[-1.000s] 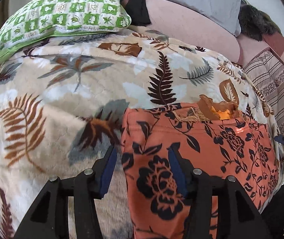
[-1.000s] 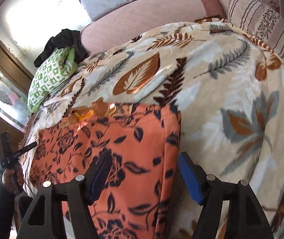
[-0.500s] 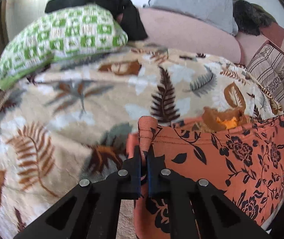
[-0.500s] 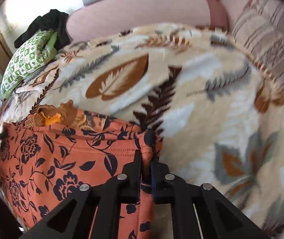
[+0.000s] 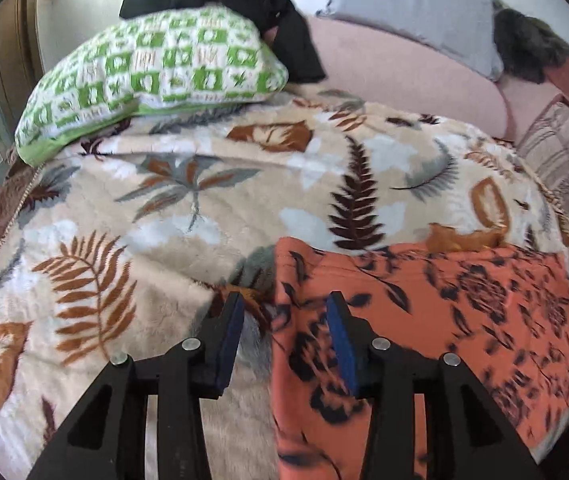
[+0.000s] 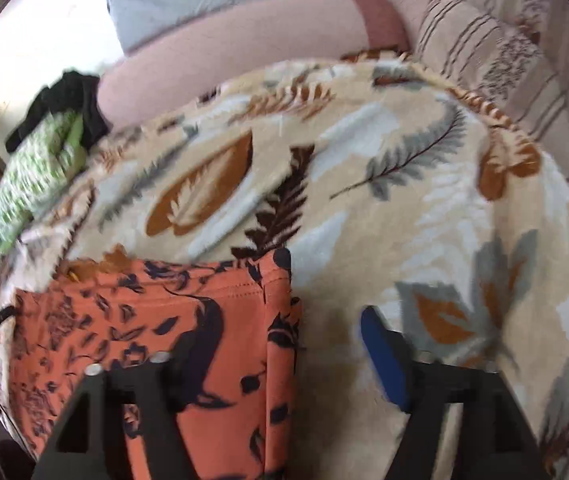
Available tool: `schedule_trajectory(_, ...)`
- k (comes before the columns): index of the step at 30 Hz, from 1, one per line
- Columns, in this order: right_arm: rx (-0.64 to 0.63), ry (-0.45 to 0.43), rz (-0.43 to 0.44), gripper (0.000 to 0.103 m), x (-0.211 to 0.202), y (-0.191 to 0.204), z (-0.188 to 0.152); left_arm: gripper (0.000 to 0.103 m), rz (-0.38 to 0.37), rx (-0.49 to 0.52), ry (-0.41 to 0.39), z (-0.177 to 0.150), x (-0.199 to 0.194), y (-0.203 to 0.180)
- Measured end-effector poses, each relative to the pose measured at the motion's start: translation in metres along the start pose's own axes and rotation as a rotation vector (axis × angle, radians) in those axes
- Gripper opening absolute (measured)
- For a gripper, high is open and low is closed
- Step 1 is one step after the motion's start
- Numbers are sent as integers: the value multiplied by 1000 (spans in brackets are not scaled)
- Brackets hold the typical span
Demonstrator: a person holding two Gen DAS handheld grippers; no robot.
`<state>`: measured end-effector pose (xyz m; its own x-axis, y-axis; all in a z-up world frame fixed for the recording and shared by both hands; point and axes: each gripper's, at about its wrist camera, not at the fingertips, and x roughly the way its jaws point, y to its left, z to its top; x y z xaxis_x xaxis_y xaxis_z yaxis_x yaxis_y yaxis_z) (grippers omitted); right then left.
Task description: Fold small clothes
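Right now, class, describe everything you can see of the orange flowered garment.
The orange flowered garment is thin soft cloth printed with dark blossoms and leaves, with a stitched hem along its far edge. It lies flat on the leaf-patterned blanket. Each far corner sits between opening tongs, left and right, neither pressing it.

Open blanket (image 5: 212, 208) ahead, green pillow (image 5: 152, 76) (far left) blocking the corner

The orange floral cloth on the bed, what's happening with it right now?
A person is folding the orange cloth on a leaf-print blanket, one hand-held gripper at each side. The left hand-held gripper straddles the cloth's left edge and the right hand-held gripper its right edge. Both jaws are opening, with no pad pressing the fabric.
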<state>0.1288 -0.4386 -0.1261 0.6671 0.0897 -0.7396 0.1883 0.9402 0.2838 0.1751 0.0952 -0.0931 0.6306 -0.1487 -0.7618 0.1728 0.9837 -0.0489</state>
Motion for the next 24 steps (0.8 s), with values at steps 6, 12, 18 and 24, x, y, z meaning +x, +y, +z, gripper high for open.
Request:
schedule_trajectory(6, 143, 78, 394, 76, -49, 23, -40, 66, -59, 29, -43, -51, -58, -32)
schedule_trajectory(12, 299, 226, 438, 72, -1, 7, -107, 74, 10, -32, 181, -107, -3, -25)
schedule_trajectory(18, 252, 123, 524, 76, -54, 29, -99, 72, 1, -61, 40, -96, -53, -19)
schedule_trajectory(24, 381, 232, 426, 82, -19, 0, -137, 74, 81, -96, 175, -113, -29, -5)
